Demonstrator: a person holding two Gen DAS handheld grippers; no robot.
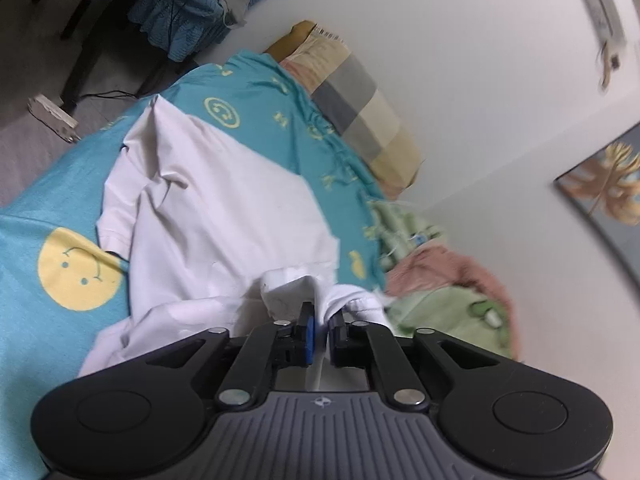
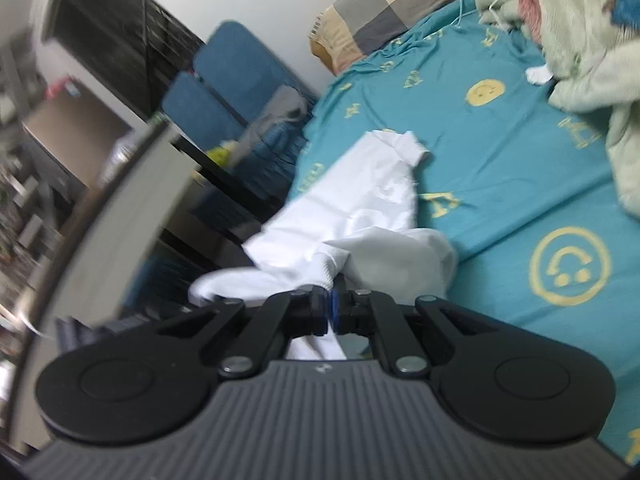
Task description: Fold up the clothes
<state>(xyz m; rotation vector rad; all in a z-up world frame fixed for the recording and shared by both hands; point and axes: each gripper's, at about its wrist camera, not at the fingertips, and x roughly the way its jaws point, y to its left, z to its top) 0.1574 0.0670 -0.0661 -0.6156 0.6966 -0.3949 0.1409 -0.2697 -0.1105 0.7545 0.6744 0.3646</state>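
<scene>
A white shirt (image 1: 224, 220) is seen spread on a teal bedsheet (image 1: 36, 220) printed with yellow smiley faces, its long axis running from the lower centre of the left wrist view up toward the upper left, where a short sleeve (image 1: 116, 224) lies folded out at the left edge. The left gripper (image 1: 322, 328) is closed on a bunched white hem at the near end of the shirt. In the right wrist view the shirt (image 2: 360, 208) is stretched from the right gripper (image 2: 331, 312), which is clamped on a fold of the cloth, up toward the frame's centre. Bare sheet is left open to the right of the shirt there; a checked pillow (image 2: 384, 4) and a green blanket (image 2: 588, 40) are heaped along the upper right, well apart from it.
</scene>
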